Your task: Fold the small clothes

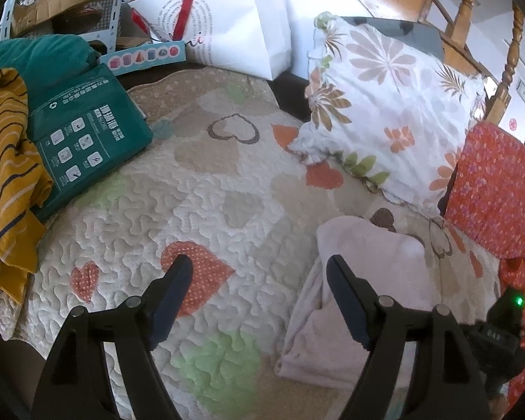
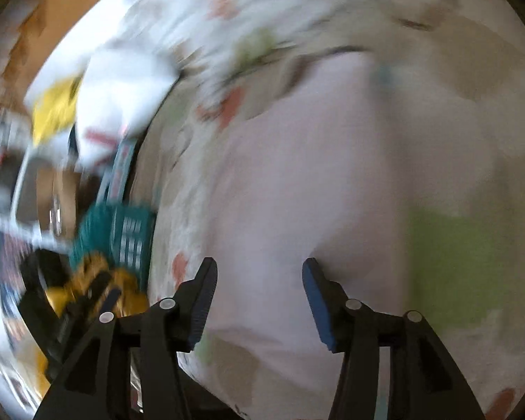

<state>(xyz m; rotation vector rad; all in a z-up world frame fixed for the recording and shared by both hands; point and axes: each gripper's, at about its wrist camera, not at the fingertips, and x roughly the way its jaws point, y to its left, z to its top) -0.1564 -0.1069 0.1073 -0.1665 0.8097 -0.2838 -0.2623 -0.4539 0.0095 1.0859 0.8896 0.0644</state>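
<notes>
Left wrist view: a pale pink garment (image 1: 364, 301) lies folded on the heart-patterned quilt (image 1: 206, 189), below the floral pillow (image 1: 388, 112). The left gripper (image 1: 259, 276) is spread, holding nothing. The right gripper (image 2: 259, 276), blurred, gapes over the garment.

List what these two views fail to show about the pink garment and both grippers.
- Pink garment: left wrist view, near edge hidden behind the left gripper.
- Pink garment, right wrist view: motion blur hides folds and edges.
- Right gripper: contact with the cloth unclear; jaws open.
</notes>
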